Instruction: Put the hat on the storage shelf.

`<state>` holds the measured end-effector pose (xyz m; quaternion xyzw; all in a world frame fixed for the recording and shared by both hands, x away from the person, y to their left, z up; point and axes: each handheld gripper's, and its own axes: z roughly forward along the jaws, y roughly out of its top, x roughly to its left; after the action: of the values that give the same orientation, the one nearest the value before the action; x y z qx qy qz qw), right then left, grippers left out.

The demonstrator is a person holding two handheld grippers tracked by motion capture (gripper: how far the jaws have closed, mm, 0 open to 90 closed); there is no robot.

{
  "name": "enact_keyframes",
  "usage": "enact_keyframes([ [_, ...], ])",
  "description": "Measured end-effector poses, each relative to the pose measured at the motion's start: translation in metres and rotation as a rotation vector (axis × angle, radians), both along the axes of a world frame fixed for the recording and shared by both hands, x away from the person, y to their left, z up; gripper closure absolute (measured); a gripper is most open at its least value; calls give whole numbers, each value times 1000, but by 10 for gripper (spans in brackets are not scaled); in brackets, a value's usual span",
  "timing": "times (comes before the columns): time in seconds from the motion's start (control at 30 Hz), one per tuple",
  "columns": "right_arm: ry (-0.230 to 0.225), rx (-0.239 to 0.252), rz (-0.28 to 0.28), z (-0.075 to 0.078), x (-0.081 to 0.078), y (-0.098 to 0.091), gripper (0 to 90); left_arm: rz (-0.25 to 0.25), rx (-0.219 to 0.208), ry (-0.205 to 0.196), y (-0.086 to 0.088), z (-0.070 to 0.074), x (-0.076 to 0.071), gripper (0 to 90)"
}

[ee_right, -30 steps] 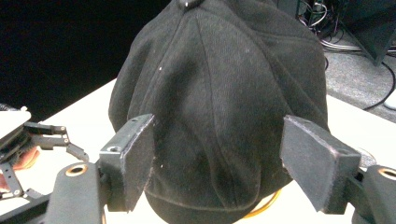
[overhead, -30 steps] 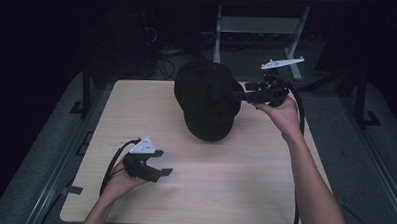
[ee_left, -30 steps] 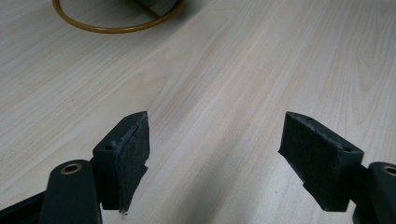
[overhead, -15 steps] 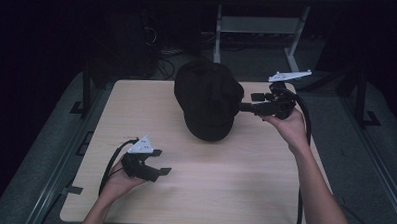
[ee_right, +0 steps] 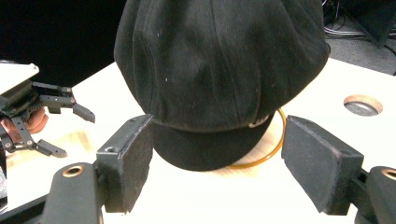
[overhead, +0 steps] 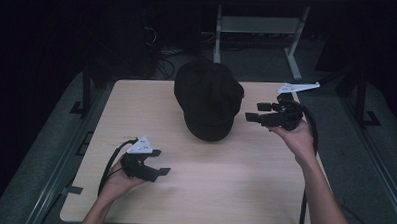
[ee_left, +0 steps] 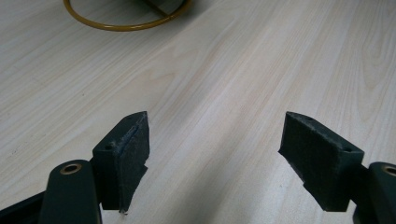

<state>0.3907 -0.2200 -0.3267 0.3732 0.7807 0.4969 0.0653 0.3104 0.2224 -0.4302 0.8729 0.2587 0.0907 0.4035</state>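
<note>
Right now a black cap (overhead: pixel 208 100) sits near the far middle of the bench (overhead: pixel 233 193). It looks puffed up and tall, so something may be under it holding its shape. The right gripper (overhead: pixel 253 112) is held just beside the cap, on its right side, with its jaws spread wide and nothing between them. It points at the cap, so I think it is lined up to take hold of it. The left gripper (overhead: pixel 162 162) rests low near the front left of the bench, well apart from the cap. Its jaws are spread too, and it holds nothing, so it looks like it is waiting.

From above, the cap is just a dark lump. The right gripper view shows more: the cap's short brim (ee_right: pixel 210 149) faces that gripper, and a thin yellow ring (ee_right: pixel 261 156) peeks out from under the cap. That ring (ee_left: pixel 126 18) also shows far off in the left gripper view, past bare wood.
</note>
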Motion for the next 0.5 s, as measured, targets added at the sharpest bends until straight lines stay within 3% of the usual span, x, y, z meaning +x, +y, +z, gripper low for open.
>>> enact_keyframes([
  [0.5,48,9,-18,-26,-17,-16,225,15,-3,-4,5,0,1,233],
])
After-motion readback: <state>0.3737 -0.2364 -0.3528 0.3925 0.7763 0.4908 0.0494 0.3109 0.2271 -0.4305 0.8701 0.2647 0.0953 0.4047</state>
